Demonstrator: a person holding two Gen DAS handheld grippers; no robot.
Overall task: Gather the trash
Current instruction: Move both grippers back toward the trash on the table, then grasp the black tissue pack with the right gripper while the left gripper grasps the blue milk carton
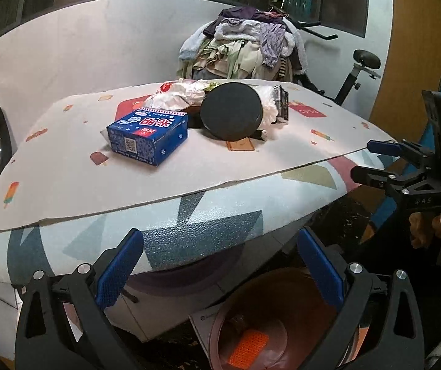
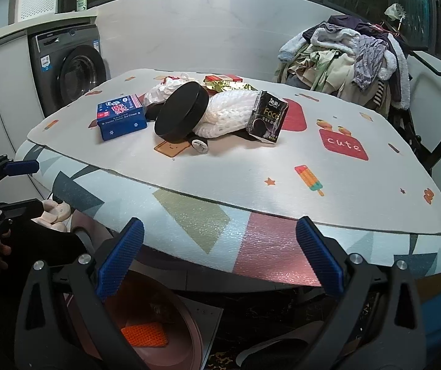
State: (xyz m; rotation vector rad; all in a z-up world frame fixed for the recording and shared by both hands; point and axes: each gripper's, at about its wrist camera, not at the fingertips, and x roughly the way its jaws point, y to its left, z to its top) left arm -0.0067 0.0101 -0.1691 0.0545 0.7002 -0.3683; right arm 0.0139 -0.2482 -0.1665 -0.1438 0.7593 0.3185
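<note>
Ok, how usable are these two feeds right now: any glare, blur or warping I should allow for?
Left wrist view: heavy fisheye bowing of the table edge, a ceiling light reflected in the window top left, blue ice cream box sharp. Right wrist view: same bowing, black corners, "cute" patch and black tissue pack readable, a soft sheen on the foam mat; no motion blur in either.

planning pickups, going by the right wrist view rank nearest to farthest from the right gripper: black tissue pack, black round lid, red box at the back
From the right gripper:
1. black round lid, centre, leaning on the pile
2. black tissue pack, slightly right, a close call with the lid
3. red box, far edge
</note>
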